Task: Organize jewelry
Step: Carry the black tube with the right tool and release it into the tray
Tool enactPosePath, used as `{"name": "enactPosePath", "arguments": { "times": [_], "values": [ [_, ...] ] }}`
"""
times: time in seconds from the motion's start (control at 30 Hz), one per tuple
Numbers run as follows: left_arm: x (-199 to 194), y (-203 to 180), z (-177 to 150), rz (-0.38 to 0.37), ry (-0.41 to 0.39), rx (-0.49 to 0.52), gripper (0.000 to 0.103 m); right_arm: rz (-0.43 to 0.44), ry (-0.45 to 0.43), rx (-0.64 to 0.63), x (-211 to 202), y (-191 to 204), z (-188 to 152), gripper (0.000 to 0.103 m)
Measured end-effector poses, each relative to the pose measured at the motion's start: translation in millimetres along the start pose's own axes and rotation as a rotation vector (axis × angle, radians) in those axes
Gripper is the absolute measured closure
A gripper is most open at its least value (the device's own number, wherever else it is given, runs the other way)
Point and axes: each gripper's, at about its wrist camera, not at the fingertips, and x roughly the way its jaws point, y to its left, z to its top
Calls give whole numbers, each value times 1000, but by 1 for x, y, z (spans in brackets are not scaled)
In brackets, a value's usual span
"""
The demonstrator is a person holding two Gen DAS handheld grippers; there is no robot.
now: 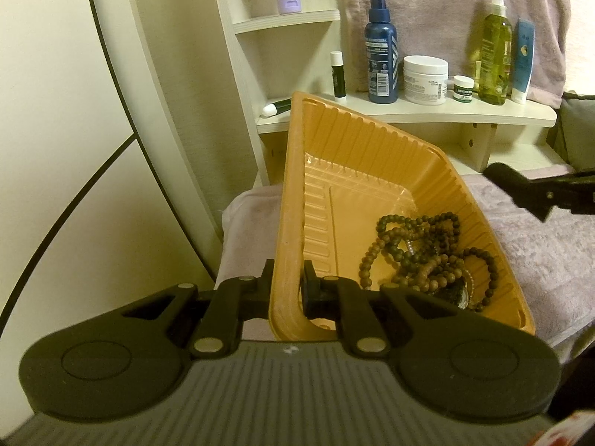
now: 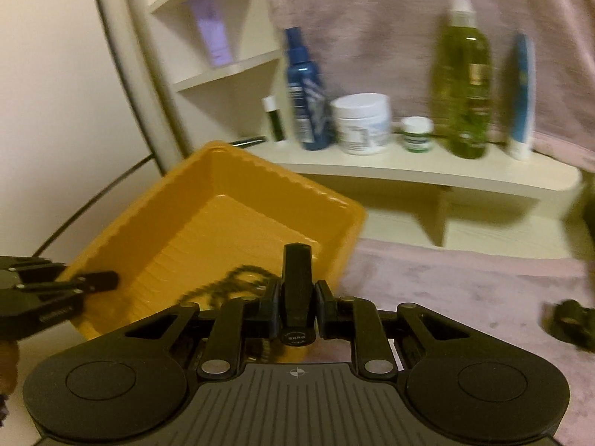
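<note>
An orange plastic tray [image 1: 357, 171] is tilted, its near rim clamped in my left gripper [image 1: 288, 282], which is shut on it. Several brown and dark bead bracelets [image 1: 427, 256] lie heaped in the tray's lower right corner. In the right wrist view the tray [image 2: 208, 215] is at the left, with blurred beads [image 2: 230, 282] in it and the left gripper [image 2: 93, 282] on its rim. My right gripper [image 2: 297, 297] is shut on a black stick-like object [image 2: 296, 282], just over the tray's near corner. It shows at the right edge of the left wrist view [image 1: 535, 193].
A pale shelf [image 1: 409, 111] behind holds a blue spray bottle [image 1: 382, 52], white jar [image 1: 425, 78], small green jar [image 1: 463, 88], green spray bottle [image 1: 494, 48] and blue tube [image 1: 522, 59]. Pink towel [image 1: 539, 252] covers the surface. A dark item [image 2: 569, 319] lies at right.
</note>
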Motion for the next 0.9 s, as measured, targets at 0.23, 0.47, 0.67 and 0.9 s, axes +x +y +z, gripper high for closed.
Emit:
{"name": "enactPosePath", "arguments": {
  "times": [0.23,0.47,0.67,0.9],
  "values": [
    [0,0,0,-1,0,-1,92,73,40,5,25,23,13,83],
    [0,0,0,-1,0,-1,92,154,75,19,42,39,21,83],
    [0,0,0,-2,0,-2,92,217,114,85,55,41,21,83],
    [0,0,-1,-2,0,-3,92,234,137,89,63,45,19,83]
  ]
}}
